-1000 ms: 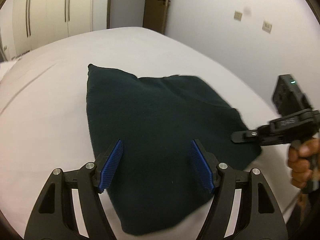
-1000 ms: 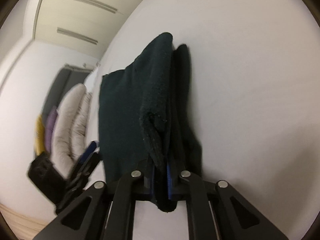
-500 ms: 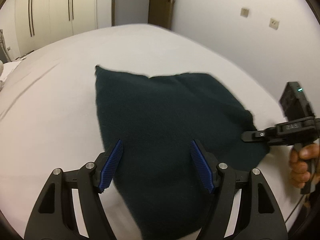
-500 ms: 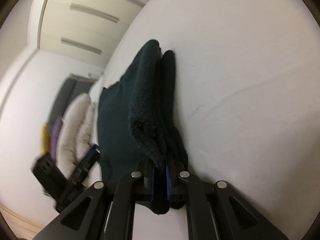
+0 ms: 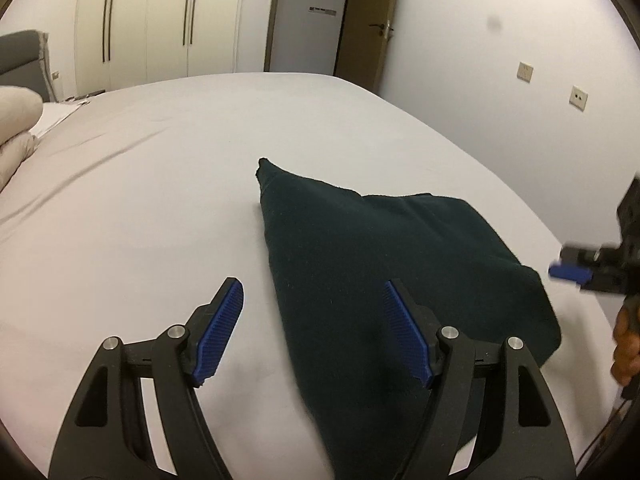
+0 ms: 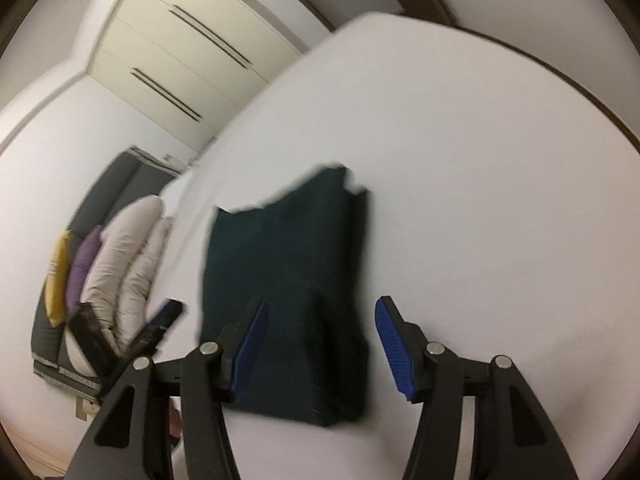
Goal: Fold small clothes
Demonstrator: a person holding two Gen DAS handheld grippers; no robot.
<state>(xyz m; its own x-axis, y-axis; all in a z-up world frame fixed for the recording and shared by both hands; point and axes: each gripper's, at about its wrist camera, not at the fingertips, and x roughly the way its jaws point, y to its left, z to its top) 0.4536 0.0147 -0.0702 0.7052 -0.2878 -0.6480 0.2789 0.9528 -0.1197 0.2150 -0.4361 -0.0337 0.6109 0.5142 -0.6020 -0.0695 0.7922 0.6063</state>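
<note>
R tool let go garment, opening | L tool wide, empty

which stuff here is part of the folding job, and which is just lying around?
Job:
- dark green cloth, lying folded on the bed
- left claw, open
- right claw, opening, nothing pinched

Lying about:
- beige quilt
- purple pillow
- yellow pillow
- wardrobe

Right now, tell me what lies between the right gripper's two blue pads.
In the right wrist view, the right gripper has its jaws opening, and the dark green folded garment lies on the white bed sheet between them, pads off it.
</note>
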